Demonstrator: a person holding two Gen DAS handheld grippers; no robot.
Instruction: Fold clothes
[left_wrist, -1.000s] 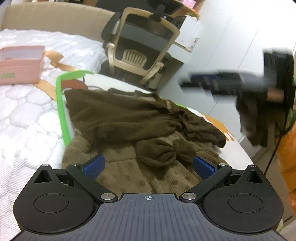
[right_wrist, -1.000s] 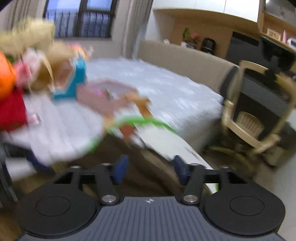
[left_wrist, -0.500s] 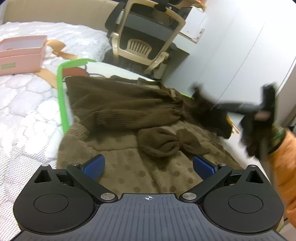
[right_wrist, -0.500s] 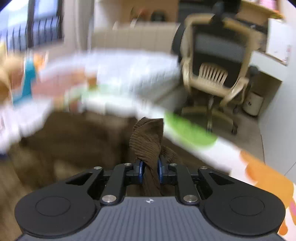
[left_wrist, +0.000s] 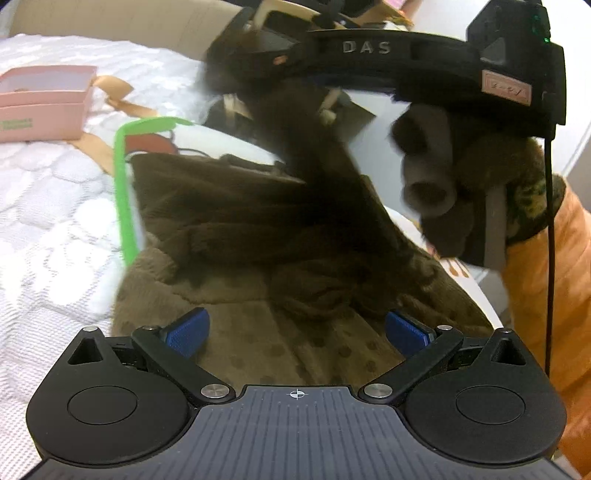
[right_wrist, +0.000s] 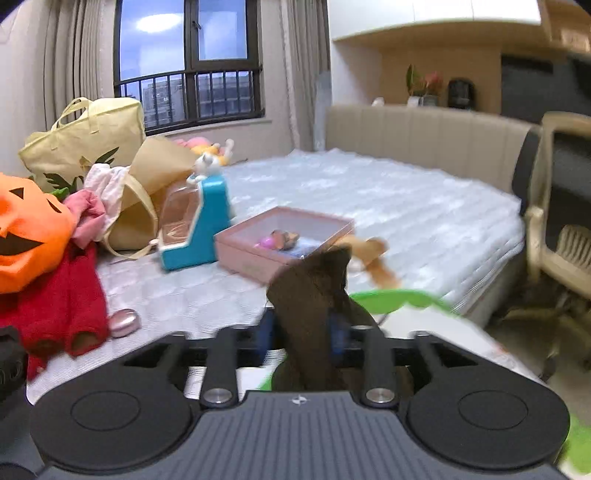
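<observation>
In your left wrist view, your left claw (left_wrist: 295, 328) hangs released over the spotted hem of the brown dress (left_wrist: 229, 218), which lies on the green-edged mat (left_wrist: 123, 199) by the bed (left_wrist: 48, 221); you look ready to steady that hem. Above it your right claw (left_wrist: 258, 62) lifts a sleeve (left_wrist: 325, 173), likely to fold it inward. In your right wrist view, the claw (right_wrist: 304, 328) is clenched on that sleeve (right_wrist: 310, 291), raised well clear of the mat.
</observation>
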